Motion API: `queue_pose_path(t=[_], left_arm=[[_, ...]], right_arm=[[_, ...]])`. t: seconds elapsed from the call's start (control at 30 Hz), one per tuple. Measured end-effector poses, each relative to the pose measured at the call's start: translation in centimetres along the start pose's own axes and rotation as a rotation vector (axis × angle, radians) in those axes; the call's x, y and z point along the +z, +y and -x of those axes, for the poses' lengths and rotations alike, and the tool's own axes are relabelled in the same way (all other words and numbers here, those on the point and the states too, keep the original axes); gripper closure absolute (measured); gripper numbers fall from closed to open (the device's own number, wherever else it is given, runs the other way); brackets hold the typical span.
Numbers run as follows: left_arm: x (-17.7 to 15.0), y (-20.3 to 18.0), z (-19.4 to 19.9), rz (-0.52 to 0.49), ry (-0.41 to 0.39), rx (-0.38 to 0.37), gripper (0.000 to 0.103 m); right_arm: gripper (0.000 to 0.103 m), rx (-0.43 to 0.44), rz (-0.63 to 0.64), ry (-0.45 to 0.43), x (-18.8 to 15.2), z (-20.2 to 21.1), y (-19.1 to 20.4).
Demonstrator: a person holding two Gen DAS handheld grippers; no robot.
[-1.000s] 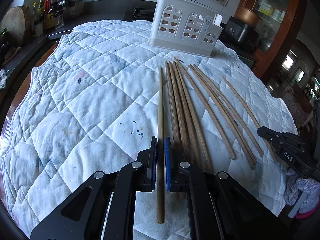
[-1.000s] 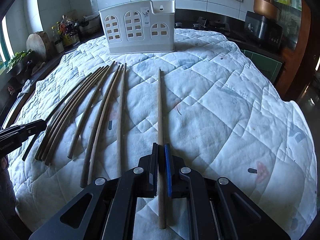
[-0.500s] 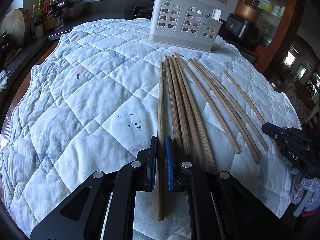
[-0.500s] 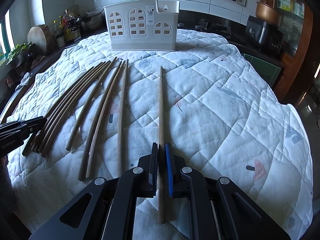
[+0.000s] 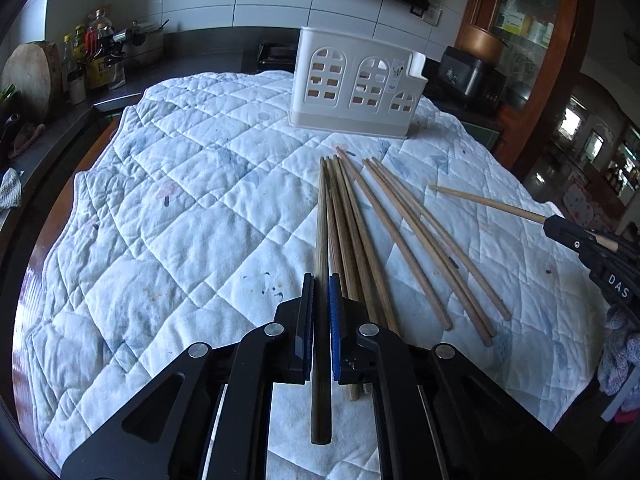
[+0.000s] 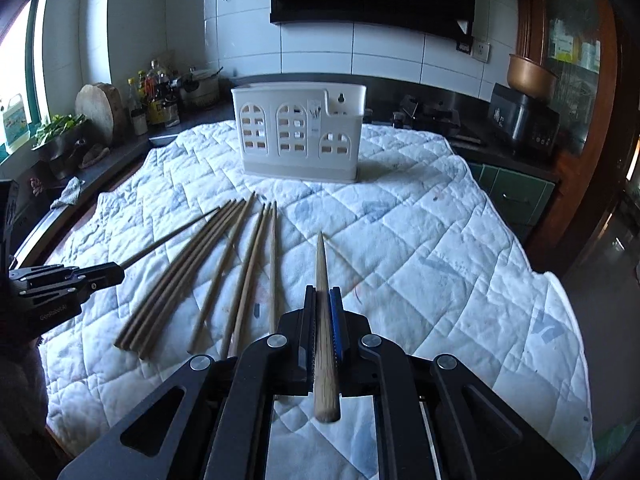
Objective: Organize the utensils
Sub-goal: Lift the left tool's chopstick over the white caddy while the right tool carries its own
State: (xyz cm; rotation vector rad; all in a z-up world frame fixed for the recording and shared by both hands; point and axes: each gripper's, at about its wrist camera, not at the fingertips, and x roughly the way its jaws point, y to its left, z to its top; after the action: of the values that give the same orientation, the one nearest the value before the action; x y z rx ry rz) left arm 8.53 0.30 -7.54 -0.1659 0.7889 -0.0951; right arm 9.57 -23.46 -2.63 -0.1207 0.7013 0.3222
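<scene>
Both tools clamped tight, each on one chopstick: left tool (image 5: 320, 308) on a dark chopstick (image 5: 321, 240), right tool (image 6: 323, 312) on a pale chopstick (image 6: 323, 280), both held above the quilt (image 5: 192, 200). Pick-up step looks done. Next, prob: carry to the white holder (image 6: 298, 136) at the back, tip upright, drop in.

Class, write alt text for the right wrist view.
The right claw is shut on one wooden chopstick raised above a white quilt. More chopsticks lie to its left, and a white holder stands behind them.
</scene>
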Motion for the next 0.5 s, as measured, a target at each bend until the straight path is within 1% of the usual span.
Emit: queue_pose_path(t=[0.07, 0.17, 0.37, 0.5], left_arm=[[0.8, 0.0, 0.5, -0.010, -0.021, 0.000, 0.097], [2.1, 0.2, 1.1, -0.011, -0.039, -0.027, 0.098], [4.7, -0.1, 2.1, -0.057, -0.081, -0.037, 0.098], [6.4, -0.2, 2.2, -0.069, -0.091, -0.049, 0.098]], right_arm=[[0.096, 0.018, 0.000, -0.022, 1.2, 0.4, -0.1], [0.096, 0.028, 0.024, -0.035, 3.1, 0.5, 0.0], [0.096, 0.061, 0.053, -0.052, 6.7, 0.3, -0.2], [0.096, 0.089, 0.069, -0.052, 9.1, 0.2, -0.3]])
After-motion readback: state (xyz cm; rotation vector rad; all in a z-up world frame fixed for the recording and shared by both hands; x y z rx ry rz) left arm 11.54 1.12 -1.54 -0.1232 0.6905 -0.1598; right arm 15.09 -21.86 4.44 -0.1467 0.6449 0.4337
